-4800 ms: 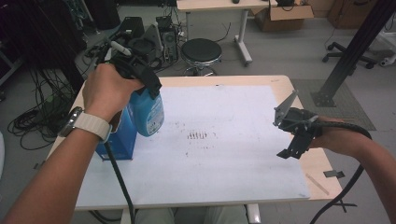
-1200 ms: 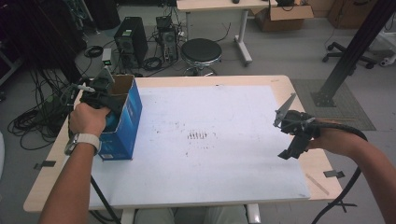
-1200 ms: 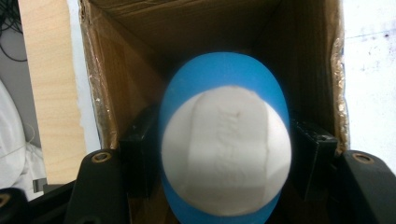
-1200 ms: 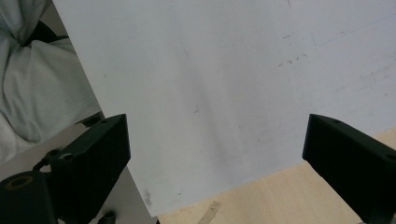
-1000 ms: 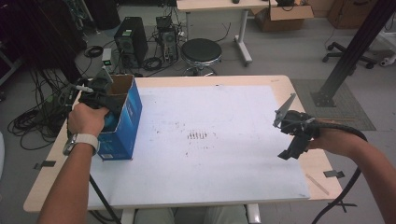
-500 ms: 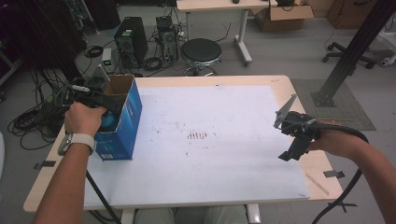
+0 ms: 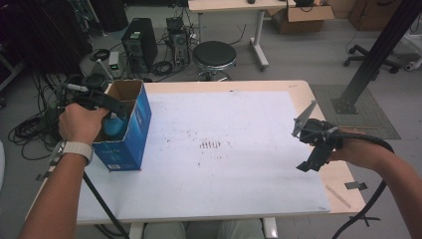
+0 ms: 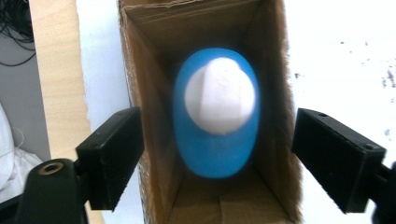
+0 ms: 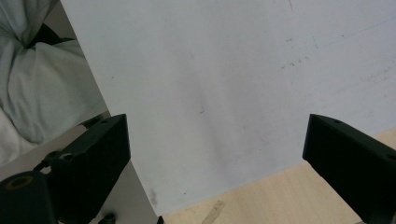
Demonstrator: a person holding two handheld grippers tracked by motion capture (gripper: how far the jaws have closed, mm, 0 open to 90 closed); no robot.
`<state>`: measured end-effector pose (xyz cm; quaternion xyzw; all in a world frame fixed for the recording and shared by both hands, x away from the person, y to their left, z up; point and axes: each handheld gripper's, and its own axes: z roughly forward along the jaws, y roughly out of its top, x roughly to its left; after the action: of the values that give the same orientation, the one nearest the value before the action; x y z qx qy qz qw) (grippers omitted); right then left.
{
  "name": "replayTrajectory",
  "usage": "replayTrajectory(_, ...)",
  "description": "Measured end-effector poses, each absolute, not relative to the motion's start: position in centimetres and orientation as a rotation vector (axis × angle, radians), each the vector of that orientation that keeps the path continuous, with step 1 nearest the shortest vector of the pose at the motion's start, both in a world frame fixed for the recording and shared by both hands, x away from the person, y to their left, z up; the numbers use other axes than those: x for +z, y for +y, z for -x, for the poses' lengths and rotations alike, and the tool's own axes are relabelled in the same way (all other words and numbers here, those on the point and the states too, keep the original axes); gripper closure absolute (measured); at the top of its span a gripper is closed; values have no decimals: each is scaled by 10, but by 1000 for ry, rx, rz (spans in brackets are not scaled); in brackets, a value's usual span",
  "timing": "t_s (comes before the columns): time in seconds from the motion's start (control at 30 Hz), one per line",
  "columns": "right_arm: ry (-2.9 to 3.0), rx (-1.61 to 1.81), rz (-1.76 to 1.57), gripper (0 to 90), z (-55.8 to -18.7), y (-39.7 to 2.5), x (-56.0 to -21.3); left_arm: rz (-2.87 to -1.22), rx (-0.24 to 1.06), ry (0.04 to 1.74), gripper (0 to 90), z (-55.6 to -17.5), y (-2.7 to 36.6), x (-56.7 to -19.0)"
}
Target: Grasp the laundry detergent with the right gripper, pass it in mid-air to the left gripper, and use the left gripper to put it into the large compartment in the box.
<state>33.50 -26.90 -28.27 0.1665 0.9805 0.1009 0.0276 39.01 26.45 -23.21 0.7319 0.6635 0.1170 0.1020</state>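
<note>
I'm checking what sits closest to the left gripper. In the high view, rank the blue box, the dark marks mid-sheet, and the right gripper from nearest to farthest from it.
1. Blue box: directly under the left gripper, which hovers open over its open top at the table's left.
2. Dark marks: mid-sheet, well to the right.
3. Right gripper: farthest, near the table's right edge.

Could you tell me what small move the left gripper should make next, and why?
Probably lift the left gripper straight up, away from the box. Its jaws stand open on either side of the box, and the blue bottle sits free inside, so the placing looks done.
</note>
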Motion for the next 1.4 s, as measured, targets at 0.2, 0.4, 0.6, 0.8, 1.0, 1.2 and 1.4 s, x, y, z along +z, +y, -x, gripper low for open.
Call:
replayTrajectory(0.2, 3022, 324, -523, 73, -334, -271, -281, -2164, 351, 1945, 139, -385, 261, -221)
replayTrajectory(0.4, 3019, 316, -531, 72, -332, -273, -277, -2197, 348, 1905, 115, -379, 254, -210)
replayTrajectory(0.6, 3015, 323, -539, 72, -331, -274, -274, -2248, 362, 1837, 98, -371, 244, -197)
replayTrajectory(0.8, 3017, 323, -538, 72, -331, -274, -274, -2277, 376, 1785, 97, -366, 234, -190)
replayTrajectory(1.0, 3019, 320, -538, 71, -330, -273, -273, -2314, 379, 1749, 98, -361, 227, -185)
replayTrajectory(1.2, 3018, 317, -540, 72, -330, -273, -272, -2334, 373, 1692, 96, -355, 219, -181)
replayTrajectory(1.4, 3019, 318, -539, 72, -330, -271, -272, -2358, 367, 1639, 96, -351, 210, -180)
